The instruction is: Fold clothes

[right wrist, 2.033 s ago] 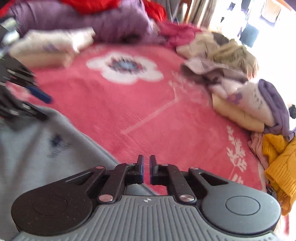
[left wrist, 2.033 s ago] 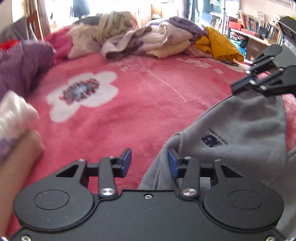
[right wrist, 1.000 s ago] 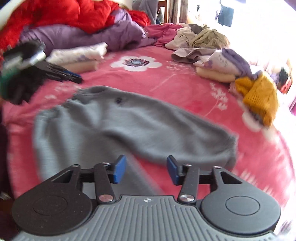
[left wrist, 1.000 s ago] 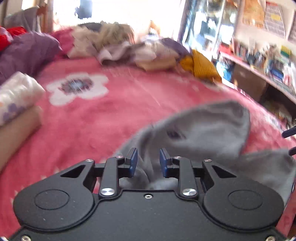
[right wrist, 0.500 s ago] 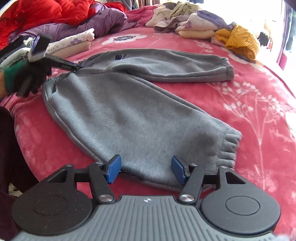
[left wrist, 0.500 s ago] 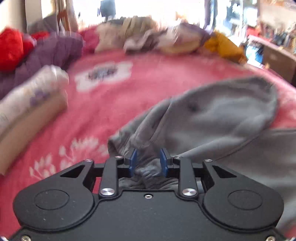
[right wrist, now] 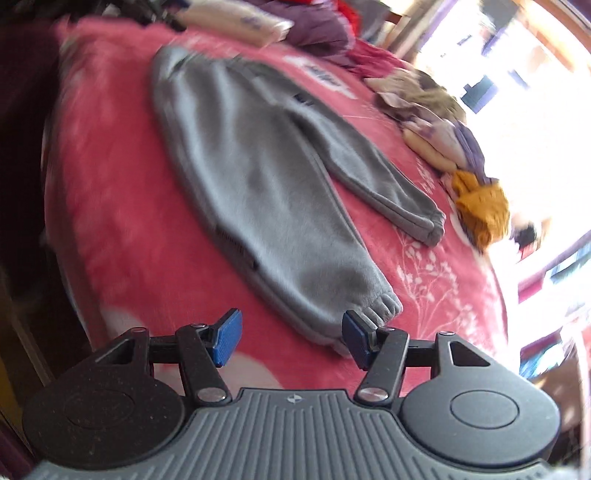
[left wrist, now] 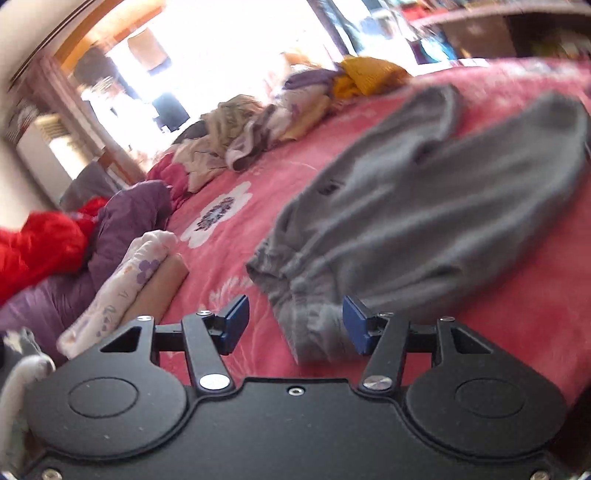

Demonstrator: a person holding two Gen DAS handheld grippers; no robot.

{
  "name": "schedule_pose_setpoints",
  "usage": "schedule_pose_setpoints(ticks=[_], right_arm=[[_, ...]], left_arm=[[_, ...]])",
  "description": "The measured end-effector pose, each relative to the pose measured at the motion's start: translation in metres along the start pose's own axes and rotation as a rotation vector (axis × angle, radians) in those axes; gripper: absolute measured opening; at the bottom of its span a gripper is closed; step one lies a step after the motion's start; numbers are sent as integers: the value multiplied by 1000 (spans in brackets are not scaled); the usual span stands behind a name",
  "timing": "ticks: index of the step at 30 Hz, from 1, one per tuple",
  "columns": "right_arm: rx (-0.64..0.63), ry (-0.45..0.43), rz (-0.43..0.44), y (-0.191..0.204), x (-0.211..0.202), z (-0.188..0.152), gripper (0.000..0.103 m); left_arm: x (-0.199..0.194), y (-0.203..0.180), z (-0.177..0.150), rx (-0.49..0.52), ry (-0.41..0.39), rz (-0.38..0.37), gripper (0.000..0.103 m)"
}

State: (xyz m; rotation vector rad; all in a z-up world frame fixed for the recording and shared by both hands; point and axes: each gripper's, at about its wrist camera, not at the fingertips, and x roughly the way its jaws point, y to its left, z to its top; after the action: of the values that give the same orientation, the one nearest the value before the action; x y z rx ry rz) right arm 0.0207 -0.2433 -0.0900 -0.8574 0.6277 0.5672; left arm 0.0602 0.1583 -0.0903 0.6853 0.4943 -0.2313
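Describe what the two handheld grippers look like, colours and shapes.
Both have black linkage arms with silver pivot screws, two round black discs at the base and blue rectangular pads on the jaws. The left gripper sits on a smooth black body; the right gripper has a grey ribbed housing with a small emblem.

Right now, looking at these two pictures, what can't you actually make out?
- Dark logo on the grey trousers: blurred in both views, unreadable.
- Window: glare washes out everything outside.
- Shelves, left view: smeared by motion and cut off by the top edge.
- Left gripper: its jaws are opening around the waistband; the gripper body hides the cloth below.
- Right gripper: open at a trouser cuff; contact unclear.
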Motion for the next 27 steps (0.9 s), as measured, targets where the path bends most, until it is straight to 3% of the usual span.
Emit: schedule_pose_setpoints(ticks=[5,8,11,15,26,27], right_arm=[[-152,-7,-51,9,15,-7,60],[-187,-10,-80,10,28,-11,58],[-214,-24,-136,10,37,-12,58],[-240,-29,-188,11,48,-13,58],[-400,-106,-249,28,57,-28,55],[-408,-111,-249,29,57,-27,55]], left_arm=[[-6,-32,-17,235,6,-26,55],[2,-46,-26,334,-2,-4,54],[12,-57,-34,409,-10,47,45],[26,-66,-43,476,-13,113,37],[30,-68,-56,609,-97,217,37],[30,-68,-55,626,-84,199,38]])
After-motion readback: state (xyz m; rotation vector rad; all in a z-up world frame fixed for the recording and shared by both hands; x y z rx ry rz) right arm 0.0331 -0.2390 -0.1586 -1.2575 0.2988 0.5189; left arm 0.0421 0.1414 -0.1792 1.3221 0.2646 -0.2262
